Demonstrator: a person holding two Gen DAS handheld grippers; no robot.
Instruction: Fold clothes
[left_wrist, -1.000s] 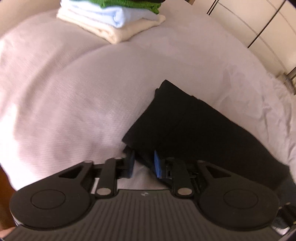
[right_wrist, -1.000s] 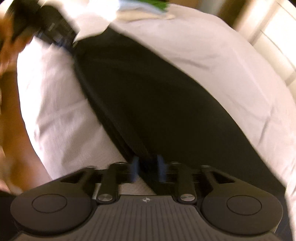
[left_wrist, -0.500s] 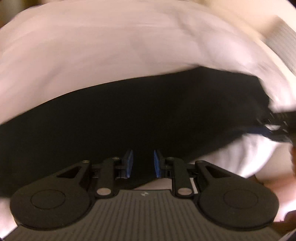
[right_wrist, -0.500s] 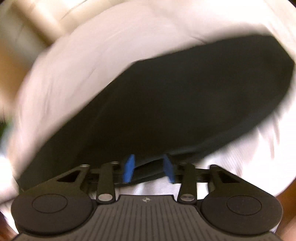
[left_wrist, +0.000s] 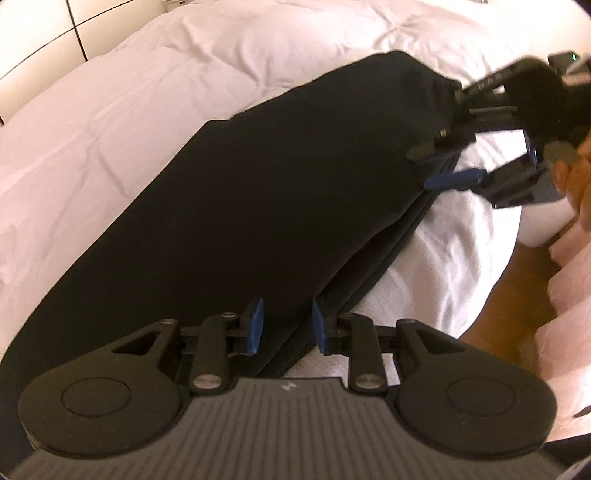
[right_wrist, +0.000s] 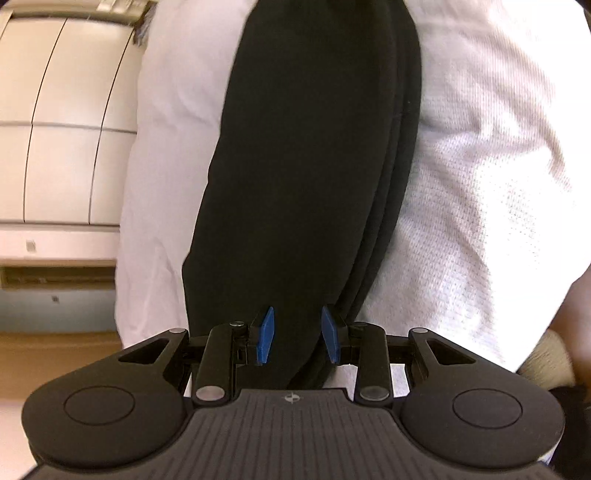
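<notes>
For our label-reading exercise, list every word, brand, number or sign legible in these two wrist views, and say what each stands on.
No readable words or numbers in either view.
Left tool: small pale emblem on its grey body, no letters.
Right tool: same emblem on its body, no letters.
Small marks on the cabinet: too blurred to read.
Black garment: no visible label.
</notes>
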